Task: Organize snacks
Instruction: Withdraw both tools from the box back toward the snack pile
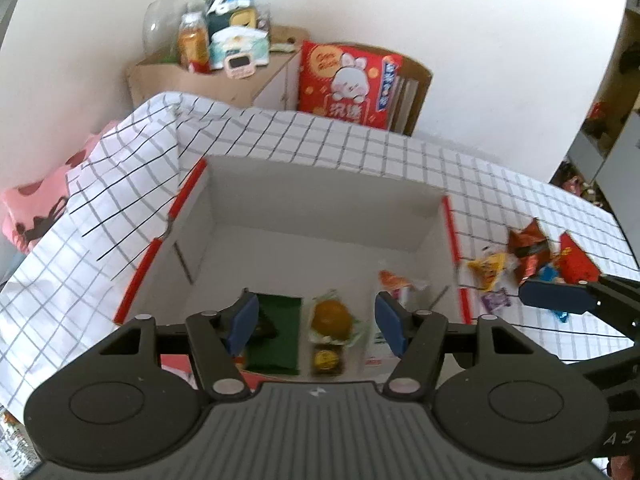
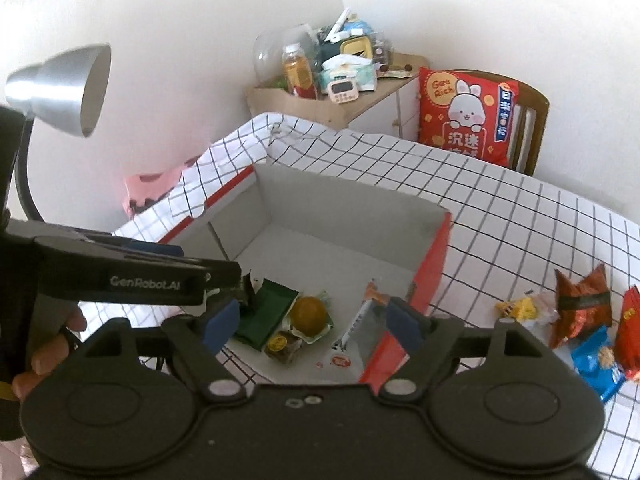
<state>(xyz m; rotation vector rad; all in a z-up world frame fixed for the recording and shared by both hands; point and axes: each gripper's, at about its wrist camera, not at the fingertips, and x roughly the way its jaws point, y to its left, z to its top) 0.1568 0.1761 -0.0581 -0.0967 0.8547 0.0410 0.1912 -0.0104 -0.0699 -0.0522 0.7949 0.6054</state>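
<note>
An open cardboard box [image 1: 320, 196] with red edges sits on the checked tablecloth. In it lie a green packet [image 1: 278, 330], a round golden pastry [image 1: 332, 316], a dark square snack [image 1: 326, 360] and an orange-and-white packet [image 1: 394, 282]. My left gripper [image 1: 316, 320] hangs open over the box's near end with nothing between its pads. My right gripper [image 2: 312, 320] is also open and empty above the same snacks [image 2: 308, 314]. Loose snacks lie right of the box: yellow [image 2: 516, 308], orange-brown [image 2: 582, 304], red [image 2: 630, 328] and blue [image 2: 596, 360].
A silver desk lamp [image 2: 60, 88] stands at the left, above a person's hand [image 2: 52, 344] on the left tool. Behind the table are a wooden cabinet [image 2: 352, 108] crowded with bottles and boxes, and a chair with a red cushion [image 2: 464, 116].
</note>
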